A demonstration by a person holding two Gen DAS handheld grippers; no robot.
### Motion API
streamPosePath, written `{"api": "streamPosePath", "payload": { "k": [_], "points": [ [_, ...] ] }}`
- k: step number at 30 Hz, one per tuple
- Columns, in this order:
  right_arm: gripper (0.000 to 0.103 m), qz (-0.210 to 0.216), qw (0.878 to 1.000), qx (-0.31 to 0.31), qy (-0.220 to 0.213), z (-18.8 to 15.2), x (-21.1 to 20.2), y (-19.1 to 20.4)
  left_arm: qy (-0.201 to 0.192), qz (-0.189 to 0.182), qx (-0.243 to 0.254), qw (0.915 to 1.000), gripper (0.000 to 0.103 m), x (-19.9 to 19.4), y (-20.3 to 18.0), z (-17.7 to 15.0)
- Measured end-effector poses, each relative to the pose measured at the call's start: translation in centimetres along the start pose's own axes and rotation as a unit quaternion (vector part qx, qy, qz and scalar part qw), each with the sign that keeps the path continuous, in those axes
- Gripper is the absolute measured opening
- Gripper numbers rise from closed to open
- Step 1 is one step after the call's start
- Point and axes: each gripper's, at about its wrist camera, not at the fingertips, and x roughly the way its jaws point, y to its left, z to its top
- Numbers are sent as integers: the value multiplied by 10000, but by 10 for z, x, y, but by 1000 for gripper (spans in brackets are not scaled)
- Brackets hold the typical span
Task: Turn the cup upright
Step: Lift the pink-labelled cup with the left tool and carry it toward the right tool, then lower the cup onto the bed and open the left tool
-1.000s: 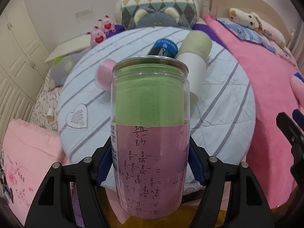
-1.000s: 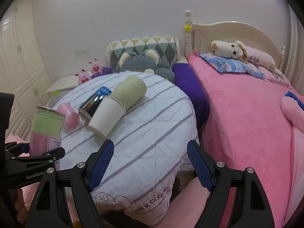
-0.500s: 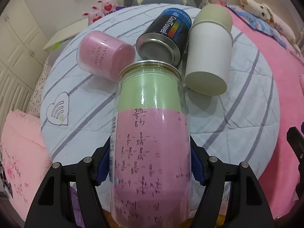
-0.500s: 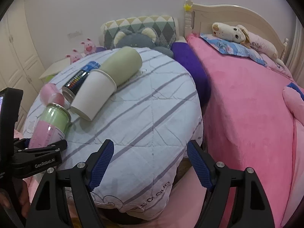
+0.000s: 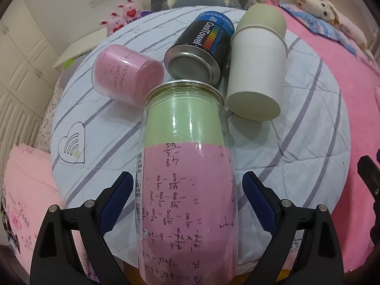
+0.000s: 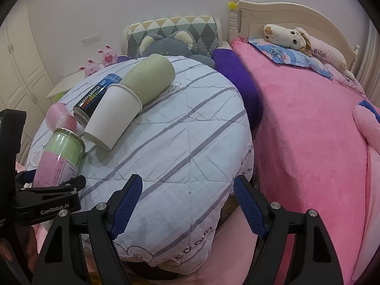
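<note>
The left gripper (image 5: 187, 190) is carrying a clear jar (image 5: 187, 178) lined with green and pink paper, its jaws spread slightly wider than the jar's body, so whether the blue pads (image 5: 116, 194) are touching its sides cannot be told from the left wrist view. In the right wrist view the jar is leaning forward over the near edge of the round counter (image 6: 180, 147) with its metal rim pointing away from the jaws, probably because it is being tipped on its way to standing upright. Just beyond the rim, a pink cup (image 5: 127, 78), a black CoolTowel can (image 5: 201, 49) and a white paper cup (image 5: 257, 71) nested with a green cup (image 5: 262, 19) are lying on their sides, crowding the landing spot. The right gripper (image 6: 187, 204) is hovering past the counter's near edge, jaws wide apart and holding nothing, apparently kept clear.
</note>
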Motion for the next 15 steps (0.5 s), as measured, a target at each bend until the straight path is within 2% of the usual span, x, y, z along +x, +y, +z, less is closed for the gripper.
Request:
{"api": "streamPosePath", "payload": {
  "k": [15],
  "points": [
    [81,77,9995,105,-300,-6,-28,2,-528,56,-15,9986,94,-42,11,-6]
  ]
}}
